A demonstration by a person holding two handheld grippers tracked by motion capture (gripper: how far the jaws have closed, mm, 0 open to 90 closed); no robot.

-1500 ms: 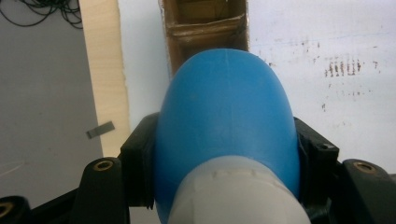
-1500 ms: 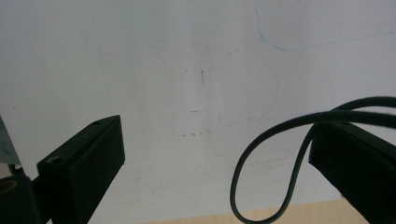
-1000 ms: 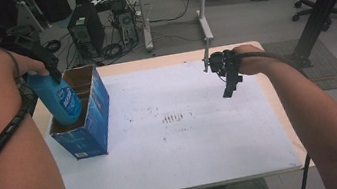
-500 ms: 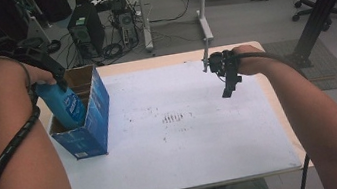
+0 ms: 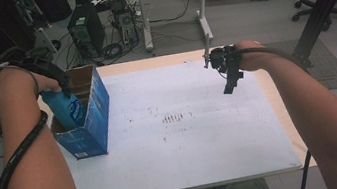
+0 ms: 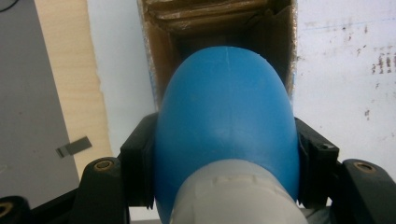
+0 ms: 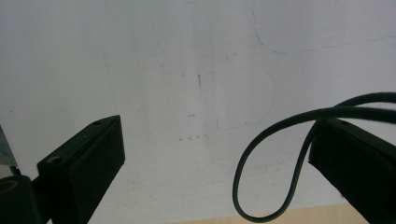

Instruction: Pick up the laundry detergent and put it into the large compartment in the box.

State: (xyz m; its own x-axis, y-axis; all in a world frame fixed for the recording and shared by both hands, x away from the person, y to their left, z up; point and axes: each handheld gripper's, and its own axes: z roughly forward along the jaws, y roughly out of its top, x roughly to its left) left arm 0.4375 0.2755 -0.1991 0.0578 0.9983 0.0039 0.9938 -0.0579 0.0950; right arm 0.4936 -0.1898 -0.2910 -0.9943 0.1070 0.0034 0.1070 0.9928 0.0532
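Tongs, left [image 5: 57, 88]: pinching blue bottle [image 5: 66, 108], base inside cardboard box [image 5: 90, 121] at nine o'clock on tabletop [image 5: 204, 144]. Tongs, right [image 5: 228, 73]: spread, idle at two o'clock. Step, judged: lowering bottle into box; next, release.

Your box [image 5: 90, 117] sits on the counter [image 5: 191, 157] at frame left, bottle [image 5: 66, 108] standing partly inside it.

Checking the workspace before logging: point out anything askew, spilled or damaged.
Nothing spilled or damaged. The blue bottle leans in the open cardboard box, held by the left gripper. The white table top has dark scuff marks mid-surface.
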